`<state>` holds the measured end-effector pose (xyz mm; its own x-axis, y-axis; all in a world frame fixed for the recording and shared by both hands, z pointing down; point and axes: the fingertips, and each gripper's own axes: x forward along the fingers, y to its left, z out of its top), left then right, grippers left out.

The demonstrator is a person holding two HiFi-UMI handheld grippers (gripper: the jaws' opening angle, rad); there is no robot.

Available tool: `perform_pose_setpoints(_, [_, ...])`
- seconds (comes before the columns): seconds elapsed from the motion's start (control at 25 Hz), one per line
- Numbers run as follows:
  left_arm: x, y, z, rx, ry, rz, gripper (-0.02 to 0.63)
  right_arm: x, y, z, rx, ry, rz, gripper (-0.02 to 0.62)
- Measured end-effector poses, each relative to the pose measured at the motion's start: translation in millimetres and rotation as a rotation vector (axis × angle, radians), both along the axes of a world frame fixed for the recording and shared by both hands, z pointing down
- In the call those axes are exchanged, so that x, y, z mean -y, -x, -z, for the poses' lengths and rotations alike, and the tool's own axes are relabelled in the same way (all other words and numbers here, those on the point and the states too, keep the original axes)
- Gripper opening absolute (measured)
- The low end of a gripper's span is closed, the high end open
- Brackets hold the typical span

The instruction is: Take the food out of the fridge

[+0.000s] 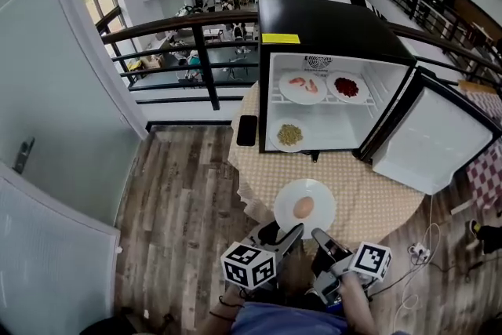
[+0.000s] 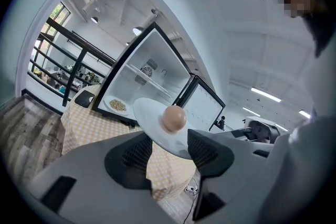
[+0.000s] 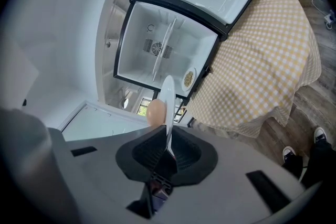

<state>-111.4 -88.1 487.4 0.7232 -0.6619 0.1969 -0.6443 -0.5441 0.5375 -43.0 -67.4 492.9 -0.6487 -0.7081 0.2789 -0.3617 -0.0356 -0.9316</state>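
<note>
A white plate (image 1: 318, 196) bearing a tan egg-like food (image 1: 303, 206) hangs over the front of the round checkered table (image 1: 384, 200). My right gripper (image 1: 321, 238) is shut on the plate's near rim; in the right gripper view the plate (image 3: 167, 99) stands edge-on between the pressed pads of the right gripper (image 3: 168, 147). My left gripper (image 1: 282, 233) stands open beside it, and in the left gripper view the plate (image 2: 152, 118) lies just beyond the spread fingers of the left gripper (image 2: 169, 147). The black fridge (image 1: 337, 27) stands open with three plates of food inside.
Inside the fridge are a shrimp plate (image 1: 303, 87), a plate of red food (image 1: 347, 87) and a plate of yellowish food (image 1: 289, 136). The door (image 1: 435, 141) swings out to the right. A black flat object (image 1: 247, 130) lies left of the fridge. A railing (image 1: 200, 59) runs behind; a wall stands left.
</note>
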Motion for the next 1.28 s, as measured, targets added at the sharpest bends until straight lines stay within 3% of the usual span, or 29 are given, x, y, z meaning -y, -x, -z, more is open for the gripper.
perform_pose_setpoints(0.24, [-3, -6, 10, -0.001, -0.013, 0.025, 0.218, -1, -7, 9, 0.014, -0.016, 0.024, 0.034])
perform_pose_setpoints(0.48, [-15, -34, 10, -0.003, -0.002, 0.028, 0.218, -14, -35, 9, 0.022, -0.008, 0.014, 0.034])
perform_pose_setpoints(1.28, [-116, -135, 8, 0.034, -0.008, 0.047, 0.218, -113, -136, 6, 0.076, -0.008, 0.027, 0.034])
